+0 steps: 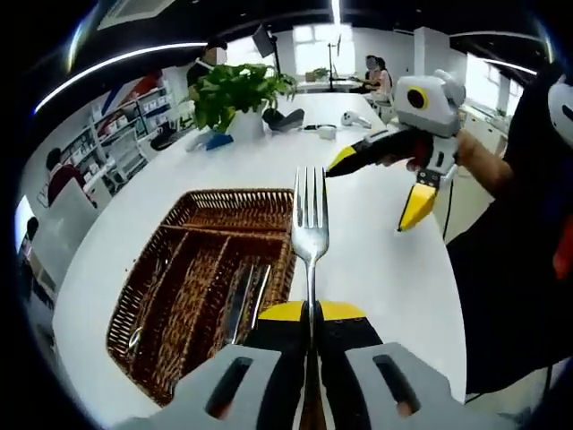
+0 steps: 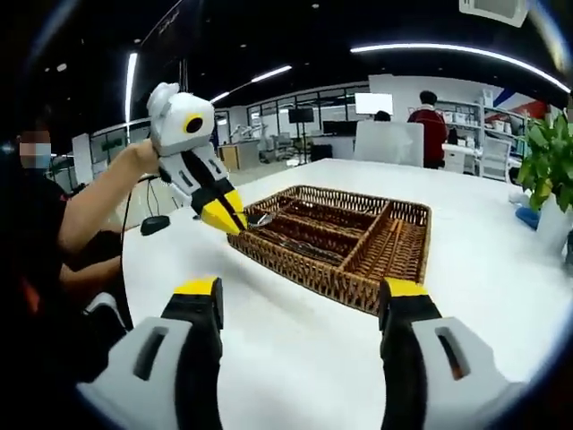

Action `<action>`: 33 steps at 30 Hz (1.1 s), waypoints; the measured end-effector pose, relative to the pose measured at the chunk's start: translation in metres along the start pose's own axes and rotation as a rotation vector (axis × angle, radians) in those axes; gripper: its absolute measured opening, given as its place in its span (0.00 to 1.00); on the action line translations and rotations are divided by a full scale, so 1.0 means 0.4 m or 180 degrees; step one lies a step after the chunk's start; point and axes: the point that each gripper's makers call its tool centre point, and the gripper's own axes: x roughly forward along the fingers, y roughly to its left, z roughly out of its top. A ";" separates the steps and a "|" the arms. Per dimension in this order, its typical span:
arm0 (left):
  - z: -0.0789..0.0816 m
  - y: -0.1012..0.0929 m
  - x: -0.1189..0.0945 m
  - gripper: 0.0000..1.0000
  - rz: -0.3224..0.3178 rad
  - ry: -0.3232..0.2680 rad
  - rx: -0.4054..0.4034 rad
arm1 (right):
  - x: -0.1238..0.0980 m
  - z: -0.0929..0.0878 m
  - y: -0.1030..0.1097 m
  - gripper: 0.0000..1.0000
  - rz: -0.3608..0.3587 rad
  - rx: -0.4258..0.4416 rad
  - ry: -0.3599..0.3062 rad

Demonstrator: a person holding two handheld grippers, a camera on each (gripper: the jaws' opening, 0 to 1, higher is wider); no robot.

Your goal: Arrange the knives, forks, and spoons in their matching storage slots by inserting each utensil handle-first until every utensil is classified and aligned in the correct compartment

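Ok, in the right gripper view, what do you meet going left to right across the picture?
Person's arm → left gripper holding a fork → wicker cutlery basket → potted plant.

1. My left gripper [image 1: 312, 333] has grey jaw bodies, black inner pads and yellow tips.
2. My right gripper [image 2: 304, 288] looks the same; its housing is white with a yellow-ringed lens.
3. I wear dark clothing [image 1: 510, 260].
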 end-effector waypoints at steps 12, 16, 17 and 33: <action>0.014 0.134 0.003 0.02 -0.0090 0.0113 0.0315 | 0.021 -0.002 -0.016 0.95 -0.0196 -0.0007 0.0103; 0.013 0.148 0.007 0.02 -0.0075 0.0138 0.0356 | 0.023 -0.005 -0.020 1.00 -0.0224 0.0005 0.0122; 0.017 0.161 0.011 0.02 -0.0100 0.0147 0.0365 | 0.024 -0.006 -0.019 1.00 -0.0224 0.0006 0.0130; -0.071 0.347 0.114 0.02 0.0123 0.0627 0.0595 | 0.036 -0.019 -0.005 1.00 -0.0178 -0.0041 0.0186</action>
